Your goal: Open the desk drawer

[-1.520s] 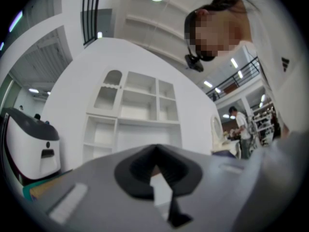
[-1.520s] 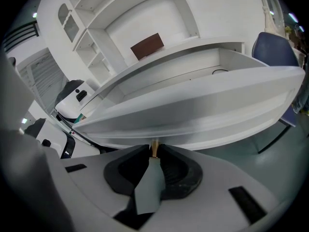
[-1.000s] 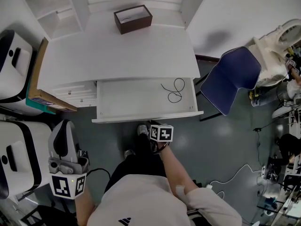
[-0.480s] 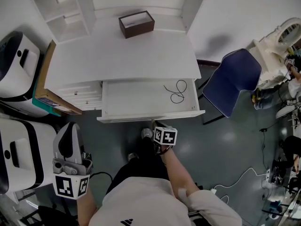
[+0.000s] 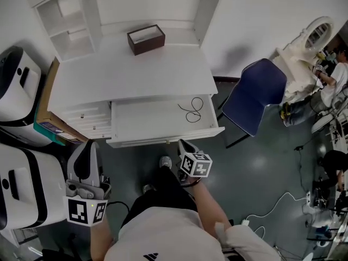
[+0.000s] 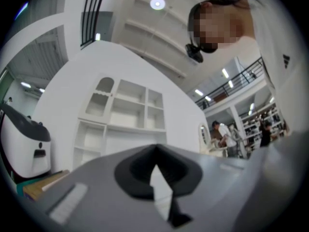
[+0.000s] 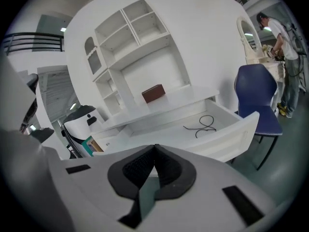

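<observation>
The desk drawer [image 5: 163, 136] stands pulled well out from under the white desk [image 5: 130, 72], on the right side of its front. Its white floor is in plain view, with a loop of thin black cord [image 5: 190, 110] lying near its right end. To the drawer's left sits a stack of small closed drawers [image 5: 89, 121].

The right gripper [image 5: 184, 144] points at the drawer's front panel from just in front of it and stands clear of it. In the right gripper view [image 7: 154, 149] its jaws are pressed together with nothing between them (the drawer [image 7: 227, 139] and cord [image 7: 203, 124] lie beyond the tips). The left gripper [image 5: 87, 148] hangs off to the left over the dark floor, and its own view [image 6: 155, 149] shows its jaws likewise closed on nothing.

Farther back on the desktop rests a small brown box [image 5: 145, 39], with a white shelf unit [image 5: 65, 20] at the desk's rear left corner. A blue chair [image 5: 250, 99] stands to the desk's right, and a cardboard box [image 5: 46, 118] leans at its left side.
</observation>
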A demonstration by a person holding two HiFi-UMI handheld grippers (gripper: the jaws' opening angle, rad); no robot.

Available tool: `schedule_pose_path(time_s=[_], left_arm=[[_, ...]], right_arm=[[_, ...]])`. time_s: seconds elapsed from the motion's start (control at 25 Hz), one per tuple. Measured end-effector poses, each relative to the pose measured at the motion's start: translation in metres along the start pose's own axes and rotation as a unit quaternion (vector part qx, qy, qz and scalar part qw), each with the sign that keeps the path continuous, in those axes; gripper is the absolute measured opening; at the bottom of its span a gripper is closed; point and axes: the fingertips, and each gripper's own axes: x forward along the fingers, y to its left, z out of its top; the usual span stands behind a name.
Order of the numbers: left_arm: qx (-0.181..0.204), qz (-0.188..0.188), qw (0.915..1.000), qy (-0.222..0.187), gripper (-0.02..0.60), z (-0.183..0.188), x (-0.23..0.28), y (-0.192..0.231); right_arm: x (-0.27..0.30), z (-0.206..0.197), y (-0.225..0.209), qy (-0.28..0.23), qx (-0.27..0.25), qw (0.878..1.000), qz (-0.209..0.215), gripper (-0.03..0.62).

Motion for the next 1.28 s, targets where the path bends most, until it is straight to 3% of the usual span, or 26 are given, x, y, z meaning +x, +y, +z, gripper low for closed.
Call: schedule_pose_path(time_s=[0.32,0.64,0.84,1.28], left_arm=[[-0.004,-0.019,0.9998,-0.011,0.006,0.002,0.008,-0.017],[0.002,-0.011,0.9997,-0.020,0.006,0.013,0.018,-0.031],[-0.001,0.001,0.9997,-0.025,0.006,0.018,0.025,-0.036],[0.004,0.000,0.9995,-0.030,0.006,0.030,0.031,-0.072]], right_arm=[[-0.042,0.066,0.030,-0.085,-0.089,0.992,0.020,0.000],[-0.083,0.129,0.055,-0.159,-0.149,0.975,0.044,0.000],[-0.112,0.163,0.063,-0.191,-0.196,0.961,0.036,0.000],[-0.183,0.209,0.072,-0.250,-0.228,0.939,0.058,0.000]])
